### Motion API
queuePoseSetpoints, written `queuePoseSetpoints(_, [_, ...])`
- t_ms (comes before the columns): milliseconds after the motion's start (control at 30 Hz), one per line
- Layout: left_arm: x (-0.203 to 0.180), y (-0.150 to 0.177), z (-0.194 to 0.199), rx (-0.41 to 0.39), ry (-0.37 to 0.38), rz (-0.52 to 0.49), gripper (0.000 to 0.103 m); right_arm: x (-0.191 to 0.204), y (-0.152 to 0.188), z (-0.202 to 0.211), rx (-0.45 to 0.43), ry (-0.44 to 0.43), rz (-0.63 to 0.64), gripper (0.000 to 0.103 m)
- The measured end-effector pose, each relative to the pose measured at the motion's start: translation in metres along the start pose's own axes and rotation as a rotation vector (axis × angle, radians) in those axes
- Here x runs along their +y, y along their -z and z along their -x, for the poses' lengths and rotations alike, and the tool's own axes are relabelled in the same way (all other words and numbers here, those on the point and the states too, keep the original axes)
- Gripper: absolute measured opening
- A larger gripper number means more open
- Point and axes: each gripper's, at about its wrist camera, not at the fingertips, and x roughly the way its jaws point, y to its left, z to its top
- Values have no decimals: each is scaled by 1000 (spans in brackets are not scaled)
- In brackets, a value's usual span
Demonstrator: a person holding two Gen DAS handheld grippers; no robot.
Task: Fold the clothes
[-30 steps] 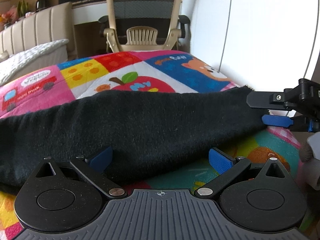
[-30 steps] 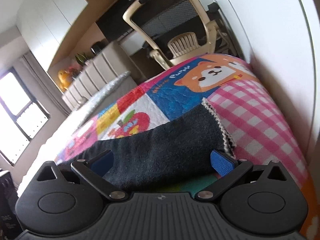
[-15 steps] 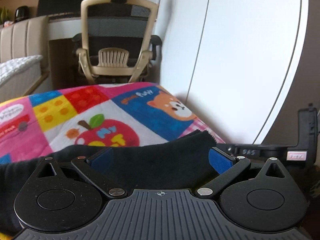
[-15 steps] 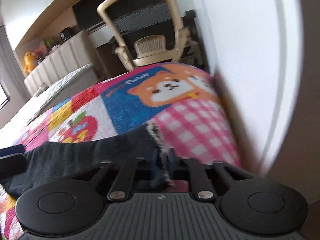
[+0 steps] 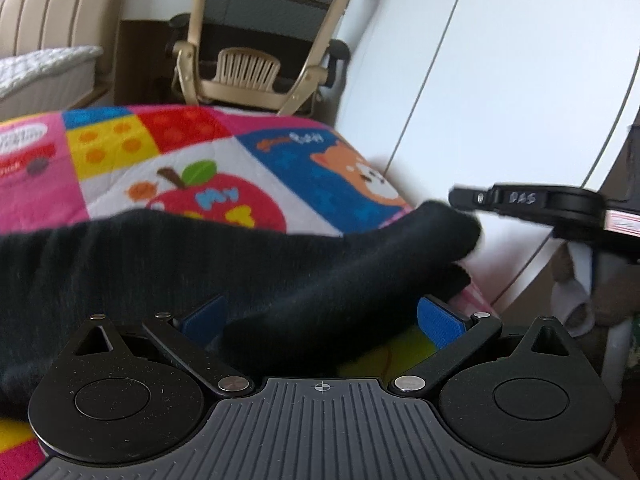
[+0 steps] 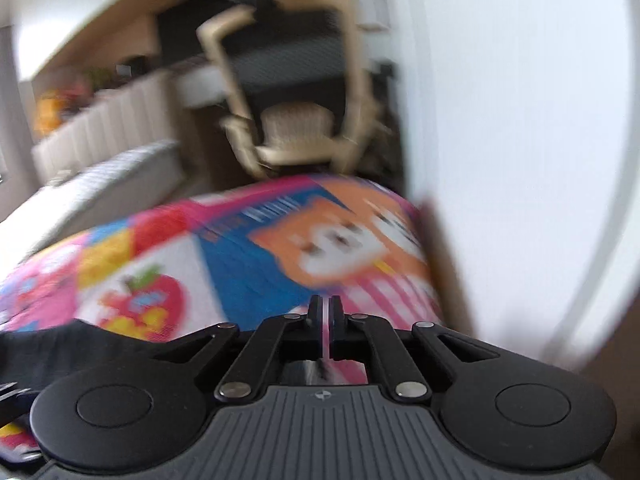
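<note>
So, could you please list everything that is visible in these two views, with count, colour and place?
black garment: one, black, lying across the play mat, right corner lifted
play mat: one, many colours with apple and animal pictures, under the garment
office chair: one, beige with dark mesh, behind the mat
padded headboard: one, beige, far left
quilted cover: one, white, below the headboard
wall panels: several, white, right of the mat
left gripper: one, black with blue pads, open, garment's near edge between the pads
right gripper: one, black, shut, apparently pinching the lifted corner
</note>
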Motion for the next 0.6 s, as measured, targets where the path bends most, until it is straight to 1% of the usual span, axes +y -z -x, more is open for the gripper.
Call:
queuePoseSetpoints(33, [2,1,0,7,5,2,103,-5,5,0,14,22,-38,4])
queuePoseSetpoints(67, [4,3,0,14,9,3,103,-11,9,4,20,18,-76,4])
queuePoseSetpoints(100, [6,4,1,17,12,7,103,-16,12,7,26,15,-115,8])
queuePoseSetpoints(133, [8,4,1,16,13,14,103,-21,16,11,31,11,-153,17])
queuePoseSetpoints(167, [10,3,1,15,14,21,103,-23,18,15,30,-1,-176,23])
queuePoseSetpoints(200, [12,3,2,14,16,28,103,-22,17,16,27,-8,-169,31])
queuePoseSetpoints(233, [13,3,2,13,19,33,103,-20,17,17,23,-14,-161,32])
queuePoseSetpoints(333, [14,2,2,9,23,44,103,-2,10,9,26,-11,-43,32])
queuePoseSetpoints(467, [14,3,5,-11,26,73,103,17,4,-17,90,-15,78,32])
queuePoseSetpoints(500, [14,3,6,-14,25,78,103,20,3,-22,107,-16,94,28])
queuePoseSetpoints(533, [14,4,7,-14,22,81,103,23,3,-26,123,-17,111,7])
queuePoseSetpoints(567, [15,5,8,-13,17,81,103,28,1,-25,120,-13,132,2])
queuePoseSetpoints(600, [15,6,9,-11,11,81,103,32,-1,-24,116,-9,152,2])
